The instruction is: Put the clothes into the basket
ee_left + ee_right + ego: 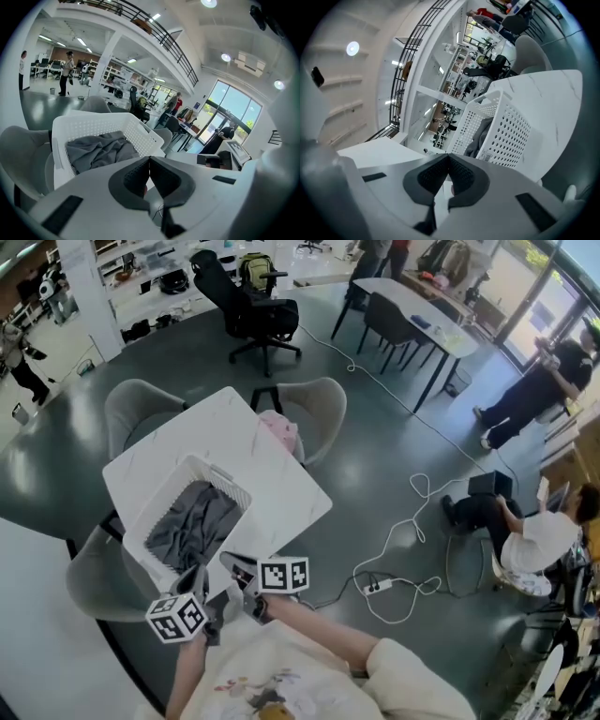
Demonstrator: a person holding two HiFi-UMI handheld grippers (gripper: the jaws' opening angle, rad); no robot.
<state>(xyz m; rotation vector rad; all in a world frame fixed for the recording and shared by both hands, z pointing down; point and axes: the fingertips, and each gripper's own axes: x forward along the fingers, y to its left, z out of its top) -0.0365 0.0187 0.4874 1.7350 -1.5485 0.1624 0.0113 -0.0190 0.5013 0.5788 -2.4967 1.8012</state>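
Observation:
A white perforated basket (223,477) stands on the near left part of the white marble table (281,488), with grey clothes (192,524) lying inside it. The left gripper view shows the same basket (136,131) and the grey clothes (101,151) just ahead. A pink garment (280,431) lies at the table's far edge, by a chair. My left gripper (200,580) is shut and empty at the basket's near rim. My right gripper (236,568) is shut and empty beside it, and the basket (506,136) shows in its view.
Grey armchairs (141,409) ring the table. A black office chair (248,310) stands farther back. White cables and a power strip (379,586) lie on the floor to the right, near a seated person (525,535). Another person (534,390) stands by a long table (422,310).

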